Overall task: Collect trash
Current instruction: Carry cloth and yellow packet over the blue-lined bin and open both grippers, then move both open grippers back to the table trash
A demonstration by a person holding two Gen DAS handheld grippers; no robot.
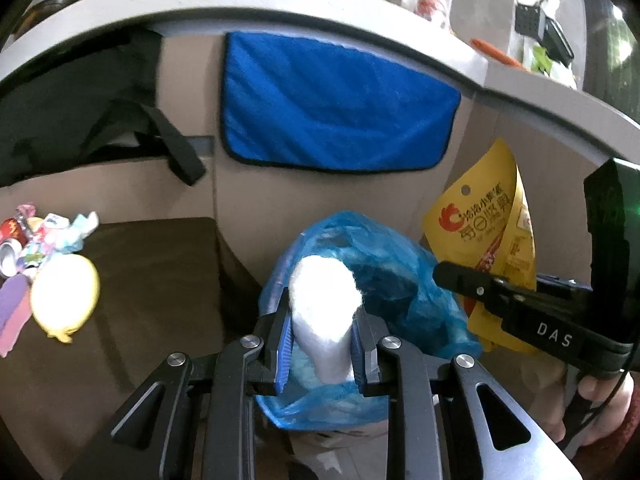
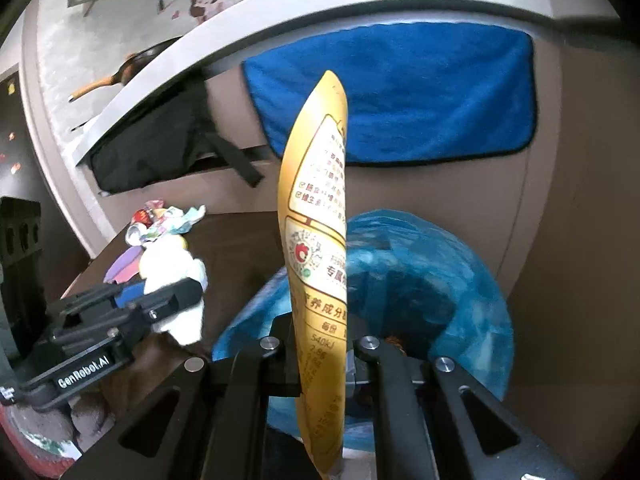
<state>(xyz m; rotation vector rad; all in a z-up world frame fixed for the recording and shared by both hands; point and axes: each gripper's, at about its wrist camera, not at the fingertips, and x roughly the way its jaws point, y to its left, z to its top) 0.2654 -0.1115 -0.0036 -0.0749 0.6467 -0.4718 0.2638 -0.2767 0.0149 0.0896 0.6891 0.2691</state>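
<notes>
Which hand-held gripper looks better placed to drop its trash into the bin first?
Probably left: the left hand-held gripper holds its white wad directly over the blue-lined bin; the yellow packet hangs beside it.

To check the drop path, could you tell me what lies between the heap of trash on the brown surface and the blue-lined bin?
In the left wrist view, only bare brown surface lies between the trash heap and the blue-lined bin.

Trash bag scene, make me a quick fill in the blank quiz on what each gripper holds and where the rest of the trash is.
1. The left gripper is shut on a crumpled white ____.
2. The right gripper pinches a flat ____ snack pouch.
3. The bin liner ahead of both grippers is ____.
4. The leftover trash pile lies on a ____ table.

Missing words: tissue; yellow; blue; brown
</notes>
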